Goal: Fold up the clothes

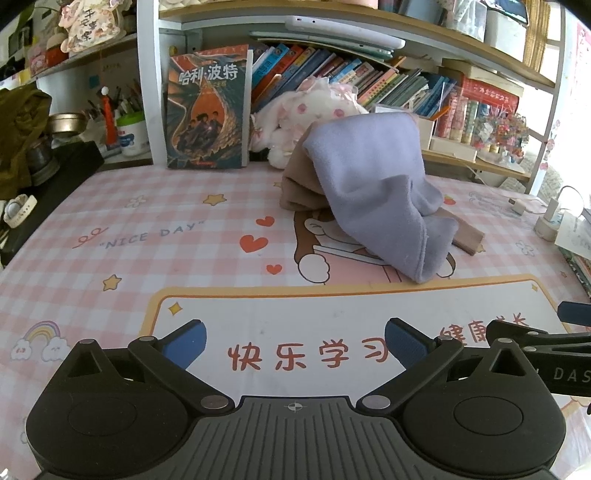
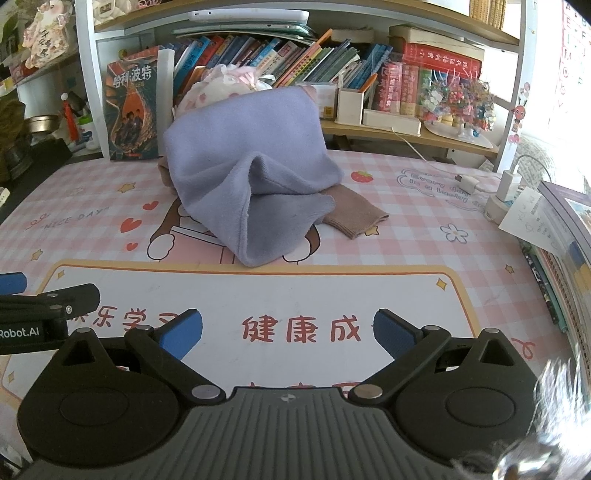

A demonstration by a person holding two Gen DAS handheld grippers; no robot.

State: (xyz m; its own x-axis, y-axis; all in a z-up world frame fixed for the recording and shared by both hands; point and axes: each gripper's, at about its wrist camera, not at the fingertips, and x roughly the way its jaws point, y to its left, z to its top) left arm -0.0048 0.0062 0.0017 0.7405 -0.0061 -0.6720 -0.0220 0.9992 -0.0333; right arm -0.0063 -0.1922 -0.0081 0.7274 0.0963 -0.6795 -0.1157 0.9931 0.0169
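Both my left gripper point(image 1: 295, 341) and right gripper point(image 2: 288, 332) hover spread and empty near me, facing the unfolded lilac garment point(image 2: 251, 173) heaped over a tan one point(image 2: 354, 216) farther off.

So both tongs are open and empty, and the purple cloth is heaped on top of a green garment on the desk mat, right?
Nearly. The garment under the purple cloth is brown, not green; the right wrist view shows it. Both the left tongs and right tongs are open and empty, over the desk mat.

Bright daylight comes in from the right and washes that side out white. The middle looks sharp. Straight shelves point(image 1: 332, 26) bend near the edges. A blurry smear point(image 2: 554, 424) covers the right view's bottom corner.
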